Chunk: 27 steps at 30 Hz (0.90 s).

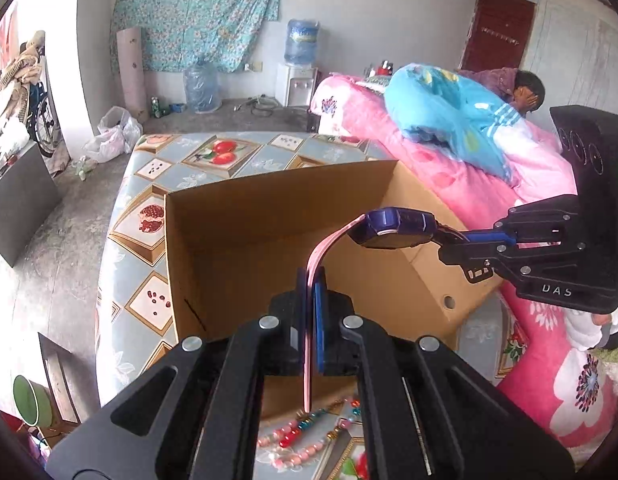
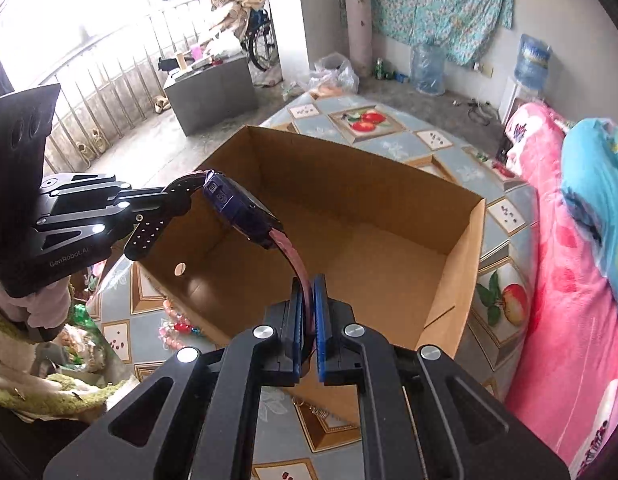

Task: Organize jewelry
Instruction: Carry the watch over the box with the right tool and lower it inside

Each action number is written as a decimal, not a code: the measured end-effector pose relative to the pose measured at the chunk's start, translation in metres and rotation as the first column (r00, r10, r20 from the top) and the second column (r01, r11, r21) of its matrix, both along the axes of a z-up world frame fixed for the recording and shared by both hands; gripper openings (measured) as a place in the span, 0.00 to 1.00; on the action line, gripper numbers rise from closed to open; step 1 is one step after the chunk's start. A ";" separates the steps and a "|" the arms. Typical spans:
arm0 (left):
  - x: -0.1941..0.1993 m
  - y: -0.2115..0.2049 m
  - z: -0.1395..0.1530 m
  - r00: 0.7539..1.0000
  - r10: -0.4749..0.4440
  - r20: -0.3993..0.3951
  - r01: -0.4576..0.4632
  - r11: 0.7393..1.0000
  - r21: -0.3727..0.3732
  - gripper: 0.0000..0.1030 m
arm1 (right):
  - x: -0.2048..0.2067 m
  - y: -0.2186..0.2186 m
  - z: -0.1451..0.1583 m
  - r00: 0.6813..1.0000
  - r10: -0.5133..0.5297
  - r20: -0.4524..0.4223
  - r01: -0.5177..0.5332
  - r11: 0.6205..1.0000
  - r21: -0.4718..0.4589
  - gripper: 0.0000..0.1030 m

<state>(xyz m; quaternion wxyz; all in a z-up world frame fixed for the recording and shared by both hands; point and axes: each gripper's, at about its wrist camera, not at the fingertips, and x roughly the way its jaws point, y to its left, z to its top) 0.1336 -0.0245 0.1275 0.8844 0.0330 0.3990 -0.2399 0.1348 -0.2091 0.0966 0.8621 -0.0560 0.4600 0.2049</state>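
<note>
A wristwatch point(image 1: 393, 229) with a dark blue case and a pink strap hangs in the air above the open cardboard box point(image 1: 269, 240), stretched between the two tools. The left gripper point(image 1: 311, 320) is clamped on one end of the pink strap, its pads pressed flat against it, and the right gripper point(image 2: 308, 320) is pinched on the other end of the strap — in the left wrist view it comes in from the right side, its tips at the watch case. The box stands upright with nothing visible inside, on a table covered by a grey-blue cloth printed with fruit point(image 1: 149, 160). Just in front of the box, on that cloth, lie beaded bracelets point(image 1: 297, 436) in pink, red and teal, near a thin gold chain point(image 2: 317, 410). Beside the table runs a bed with a pink flowered quilt point(image 1: 449, 176), where a person point(image 1: 505, 92) lies under a blue blanket. Further back, a water dispenser point(image 1: 301, 64) stands against the wall — well apart from the table.
</note>
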 end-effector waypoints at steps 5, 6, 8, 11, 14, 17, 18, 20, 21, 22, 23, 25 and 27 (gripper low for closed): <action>0.061 -0.008 -0.033 0.990 0.014 -0.140 -0.004 0.997 0.073 0.03 | 0.068 -0.002 -0.035 0.980 -0.019 -0.200 0.025 0.999 0.030 0.06; 0.070 -0.008 -0.037 0.988 0.022 -0.152 -0.009 0.996 0.085 0.03 | 0.080 -0.004 -0.042 0.972 -0.027 -0.234 0.034 0.999 0.027 0.06; 0.083 -0.009 -0.043 0.985 0.047 -0.164 -0.028 0.993 0.113 0.22 | 0.100 -0.007 -0.056 0.959 -0.047 -0.278 0.055 0.998 0.021 0.07; 0.090 -0.003 -0.041 0.987 0.087 -0.135 -0.073 0.992 0.103 0.34 | 0.117 -0.015 -0.066 0.955 -0.091 -0.284 0.097 0.995 0.007 0.07; 0.089 0.010 -0.033 0.988 0.108 -0.111 -0.102 0.993 0.061 0.36 | 0.120 -0.022 -0.062 0.959 -0.108 -0.261 0.116 0.993 0.017 0.07; 0.078 0.023 -0.021 0.988 0.144 -0.055 -0.142 0.989 0.030 0.39 | 0.118 -0.022 -0.059 0.962 -0.088 -0.259 0.098 0.995 0.026 0.07; 0.073 0.028 -0.016 0.987 0.156 -0.034 -0.155 0.988 0.014 0.40 | 0.117 -0.018 -0.059 0.961 -0.068 -0.268 0.077 0.997 0.024 0.07; 0.061 0.040 -0.008 0.982 0.189 0.009 -0.189 0.982 -0.017 0.48 | 0.115 -0.003 -0.062 0.952 -0.007 -0.306 0.015 1.000 0.023 0.08; 0.053 0.047 -0.005 0.979 0.204 0.029 -0.203 0.979 -0.037 0.50 | 0.113 0.006 -0.067 0.941 0.024 -0.337 -0.018 1.000 0.019 0.12; 0.045 0.054 -0.003 0.975 0.218 0.044 -0.216 0.975 -0.055 0.52 | 0.112 0.016 -0.073 0.925 0.055 -0.377 -0.053 0.998 0.017 0.19; 0.036 0.061 -0.002 0.970 0.235 0.054 -0.231 0.970 -0.072 0.54 | 0.112 0.025 -0.081 0.907 0.077 -0.413 -0.079 0.997 0.012 0.22; 0.019 0.073 -0.003 0.964 0.259 0.059 -0.252 0.962 -0.100 0.56 | 0.115 0.040 -0.099 0.872 0.092 -0.480 -0.112 0.994 -0.013 0.24; 0.004 0.085 -0.007 0.959 0.277 0.056 -0.269 0.956 -0.118 0.58 | 0.121 0.049 -0.117 0.841 0.082 -0.535 -0.124 0.991 -0.043 0.24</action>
